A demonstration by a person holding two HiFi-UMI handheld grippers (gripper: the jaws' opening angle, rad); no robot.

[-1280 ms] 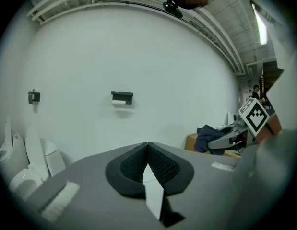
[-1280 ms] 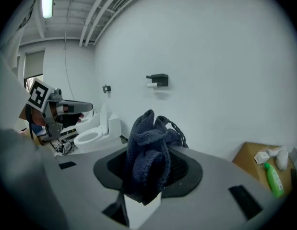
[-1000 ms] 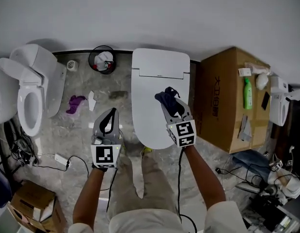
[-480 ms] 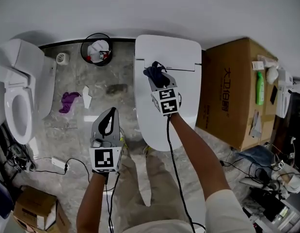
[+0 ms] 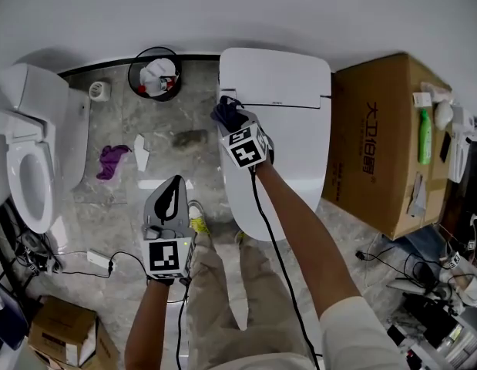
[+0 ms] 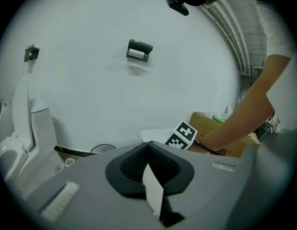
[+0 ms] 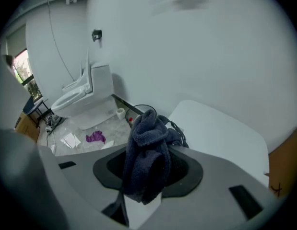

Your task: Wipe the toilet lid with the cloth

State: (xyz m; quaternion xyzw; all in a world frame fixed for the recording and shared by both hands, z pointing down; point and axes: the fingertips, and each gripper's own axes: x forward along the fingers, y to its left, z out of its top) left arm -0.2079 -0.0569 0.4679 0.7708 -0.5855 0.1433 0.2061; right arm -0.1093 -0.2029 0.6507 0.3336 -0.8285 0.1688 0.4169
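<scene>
Head view showed the right tool [image 5: 232, 123] clamping the dark blue cloth [image 5: 223, 112] at the upper left edge of the white toilet lid [image 5: 292, 153], with bare lid stretching right toward the cardboard box [image 5: 377, 145]. Right gripper view alone showed the cloth bunched between its jaws. Left tool [image 5: 171, 195], jaws together and empty, hung over the floor [image 5: 122, 199].

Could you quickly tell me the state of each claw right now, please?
Left claw: closed, holding nothing.
Right claw: closed on the dark cloth.
</scene>
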